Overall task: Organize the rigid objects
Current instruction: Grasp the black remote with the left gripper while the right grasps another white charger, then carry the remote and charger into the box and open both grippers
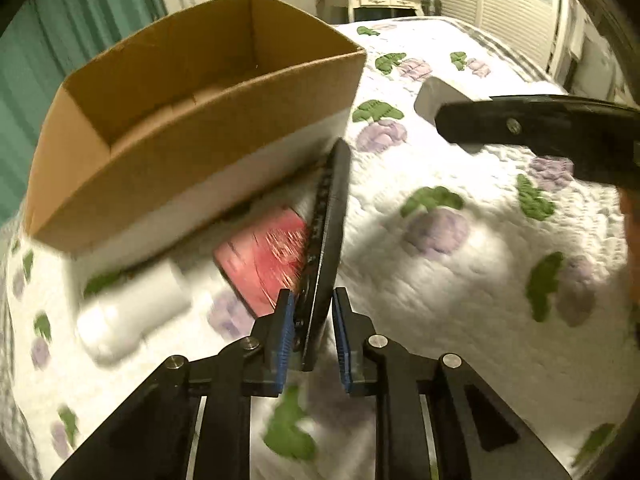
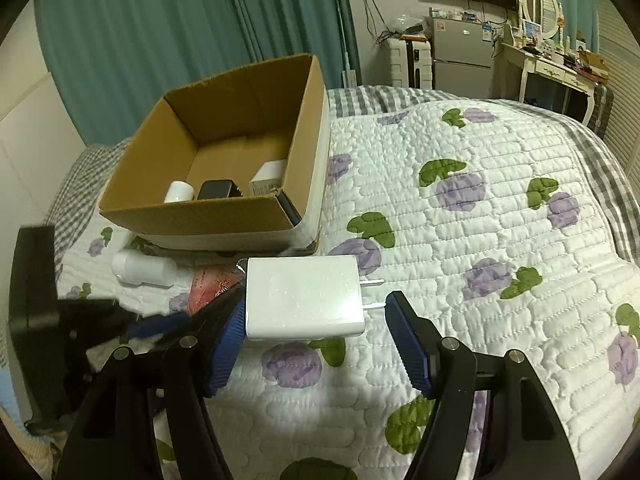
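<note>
A thin black slab (image 1: 326, 236) was pinched edge-on by the left gripper (image 1: 309, 336), long axis toward the box (image 1: 192, 184) at eleven o'clock, while the right gripper (image 2: 314, 344) was spread wide around the white charger (image 2: 302, 298).

Left tool (image 1: 308, 340) pads nearly closed, level and forward, right tool (image 2: 316, 344) spread wide, angled down

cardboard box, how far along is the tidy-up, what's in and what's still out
Done: the cardboard box already holds a white cap, a black adapter and a small white box. In hand: the left gripper has a flat black object. Left: white charger between the open right gripper, white bottle, red packet.
</note>
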A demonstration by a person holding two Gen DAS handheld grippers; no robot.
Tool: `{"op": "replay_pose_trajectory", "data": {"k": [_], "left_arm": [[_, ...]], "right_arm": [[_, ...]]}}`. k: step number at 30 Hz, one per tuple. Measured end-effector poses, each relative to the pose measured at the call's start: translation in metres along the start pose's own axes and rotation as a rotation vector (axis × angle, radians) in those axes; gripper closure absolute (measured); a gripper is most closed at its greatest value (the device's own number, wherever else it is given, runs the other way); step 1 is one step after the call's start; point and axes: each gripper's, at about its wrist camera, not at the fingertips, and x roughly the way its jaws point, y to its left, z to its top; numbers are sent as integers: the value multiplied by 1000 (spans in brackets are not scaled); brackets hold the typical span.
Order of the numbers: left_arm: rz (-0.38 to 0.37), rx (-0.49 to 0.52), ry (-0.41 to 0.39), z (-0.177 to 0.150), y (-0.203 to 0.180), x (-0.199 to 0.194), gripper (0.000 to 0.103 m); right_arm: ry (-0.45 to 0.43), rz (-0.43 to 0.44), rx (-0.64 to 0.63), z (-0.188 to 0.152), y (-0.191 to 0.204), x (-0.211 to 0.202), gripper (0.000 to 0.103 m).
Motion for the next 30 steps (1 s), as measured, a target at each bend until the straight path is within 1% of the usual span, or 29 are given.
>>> {"op": "replay_pose_trajectory", "data": {"k": [1, 3, 4, 6, 7, 8, 10, 12, 13, 17, 20, 23, 25, 26, 27, 29, 30], "left_arm": [[-11, -13, 4, -2, -2, -3, 85], [-3, -28, 4, -2, -8, -5, 84], [3, -38, 4, 0, -8, -3, 81], [1, -77, 13, 7, -6, 3, 79], [-3, -95, 17, 9, -4, 7, 76], [-8, -107, 19, 3, -1, 10, 71], [1, -108, 26, 4, -1, 20, 68], [27, -99, 25, 9, -6, 28, 68], [26, -102, 18, 12, -6, 29, 68], [3, -116, 4, 17, -4, 29, 72], [-14, -126, -18, 13, -2, 20, 77], [-20, -149, -48, 3, 0, 1, 82], [-24, -156, -65, 4, 5, -11, 84], [-19, -162, -78, 2, 5, -20, 85], [-15, -167, -90, 7, 5, -23, 85], [-12, -172, -124, 1, 3, -39, 85], [-10, -171, -145, 6, 3, -48, 85]], "right_arm": [[-4, 1, 5, 0, -2, -1, 35], [-10, 4, 19, 0, -6, -4, 35], [-10, 6, 24, 0, -8, -4, 35], [-9, 15, 26, -1, -9, -4, 35], [-7, 19, 26, -1, -9, -3, 35], [-6, 22, 27, -1, -10, -3, 35], [-3, 25, 36, -1, -12, -1, 35], [-2, 29, 39, -1, -13, -1, 35], [-1, 30, 40, -1, -13, -1, 35], [3, 21, 36, -2, -12, 1, 35], [-3, 14, 29, -2, -10, -2, 35], [-5, 5, 16, -2, -6, -6, 35], [-11, -1, 2, -1, -2, -12, 35], [-21, -10, -11, 0, 2, -17, 35], [-26, -15, -20, 1, 3, -20, 35], [-48, -27, -40, 5, 10, -31, 35], [-58, -28, -45, 7, 12, -36, 35]]}}
